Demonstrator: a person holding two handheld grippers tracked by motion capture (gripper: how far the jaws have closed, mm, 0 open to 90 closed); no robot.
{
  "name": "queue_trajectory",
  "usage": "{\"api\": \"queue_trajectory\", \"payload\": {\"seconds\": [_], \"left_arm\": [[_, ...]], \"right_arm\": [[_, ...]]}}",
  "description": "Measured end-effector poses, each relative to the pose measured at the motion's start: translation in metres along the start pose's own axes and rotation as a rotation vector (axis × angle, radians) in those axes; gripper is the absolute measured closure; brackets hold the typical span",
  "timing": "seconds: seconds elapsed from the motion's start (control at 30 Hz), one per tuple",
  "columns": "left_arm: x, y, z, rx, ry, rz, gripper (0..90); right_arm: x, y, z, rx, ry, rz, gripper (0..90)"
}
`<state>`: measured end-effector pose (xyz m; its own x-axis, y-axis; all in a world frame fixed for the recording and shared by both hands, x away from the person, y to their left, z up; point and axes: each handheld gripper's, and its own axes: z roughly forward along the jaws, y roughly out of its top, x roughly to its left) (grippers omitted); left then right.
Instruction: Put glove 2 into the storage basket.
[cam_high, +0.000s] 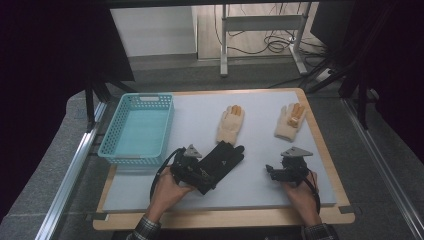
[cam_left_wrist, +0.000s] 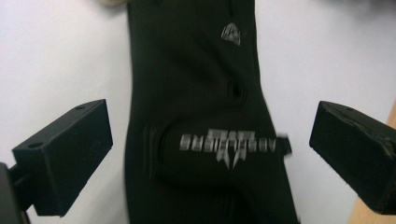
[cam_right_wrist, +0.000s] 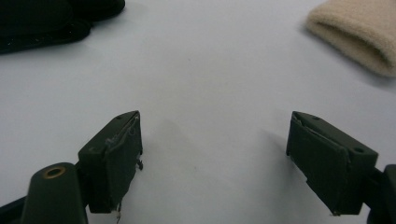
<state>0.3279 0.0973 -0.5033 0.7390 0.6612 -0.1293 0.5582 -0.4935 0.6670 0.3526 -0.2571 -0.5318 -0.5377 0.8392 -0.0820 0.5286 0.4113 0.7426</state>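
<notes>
A black glove (cam_high: 223, 156) with a printed logo lies on the pale mat near the front, fingers pointing away. My left gripper (cam_high: 202, 173) is above its cuff end. In the left gripper view the black glove (cam_left_wrist: 196, 93) runs up between the jaws, which stand wide apart on either side of it without touching; the left gripper (cam_left_wrist: 210, 154) is open. My right gripper (cam_high: 272, 172) sits low over bare mat to the right, and this gripper (cam_right_wrist: 215, 154) is open with nothing between its jaws. Two beige gloves (cam_high: 230, 125) (cam_high: 290, 121) with orange fingertips lie farther back.
A teal mesh basket (cam_high: 170, 125) stands at the mat's left side. A beige glove's cuff (cam_right_wrist: 359, 35) and part of the black glove (cam_right_wrist: 46, 21) lie ahead of the right gripper. The wooden table edge (cam_high: 225, 217) borders the mat (cam_high: 260, 107).
</notes>
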Motion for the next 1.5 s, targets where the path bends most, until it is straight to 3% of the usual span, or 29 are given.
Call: {"api": "queue_trajectory", "payload": {"seconds": [0.27, 0.47, 0.6, 0.67, 0.7, 0.73, 0.77, 0.9, 1.03, 1.17, 1.3, 1.5], "left_arm": [[0.004, 0.019, 0.031, 0.071, 0.029, -0.009, 0.0], [0.001, 0.020, 0.048, 0.134, 0.029, 0.006, 0.0], [-0.006, 0.016, 0.049, 0.142, 0.049, 0.035, 0.0], [-0.007, 0.014, 0.049, 0.159, 0.085, 0.049, 0.0], [-0.007, 0.013, 0.049, 0.174, 0.107, 0.043, 0.0], [-0.003, 0.012, 0.049, 0.169, 0.091, 0.017, 0.0], [-0.002, 0.011, 0.048, 0.159, 0.087, 0.017, 0.1], [-0.003, 0.011, 0.043, 0.159, 0.090, 0.031, 8.7], [-0.001, 0.010, 0.033, 0.148, 0.091, 0.004, 36.1], [0.000, 0.009, 0.027, 0.138, 0.092, -0.005, 55.0], [-0.002, 0.010, 0.020, 0.126, 0.095, 0.000, 63.1], [0.002, 0.018, -0.002, 0.085, 0.085, -0.017, 63.7]], "right_arm": [[0.000, 0.000, 0.000, 0.001, 0.004, 0.001, 18.0], [0.000, 0.000, 0.000, 0.002, 0.007, 0.001, 18.0], [-0.001, 0.000, 0.000, 0.002, 0.008, 0.001, 18.0], [-0.001, 0.000, 0.000, 0.003, 0.008, 0.003, 18.0], [-0.001, 0.000, 0.000, 0.002, 0.008, 0.002, 18.0], [-0.001, 0.000, 0.000, 0.002, 0.007, 0.001, 18.0], [0.000, 0.000, 0.000, 0.002, 0.008, 0.001, 18.0], [-0.001, 0.000, 0.000, 0.003, 0.009, 0.001, 18.0], [-0.001, 0.000, 0.000, 0.002, 0.008, 0.001, 18.0], [-0.001, 0.000, 0.000, 0.002, 0.008, 0.001, 18.0], [-0.001, 0.000, 0.000, 0.003, 0.009, 0.001, 18.0], [-0.001, 0.000, 0.000, 0.003, 0.009, 0.001, 18.0]]}}
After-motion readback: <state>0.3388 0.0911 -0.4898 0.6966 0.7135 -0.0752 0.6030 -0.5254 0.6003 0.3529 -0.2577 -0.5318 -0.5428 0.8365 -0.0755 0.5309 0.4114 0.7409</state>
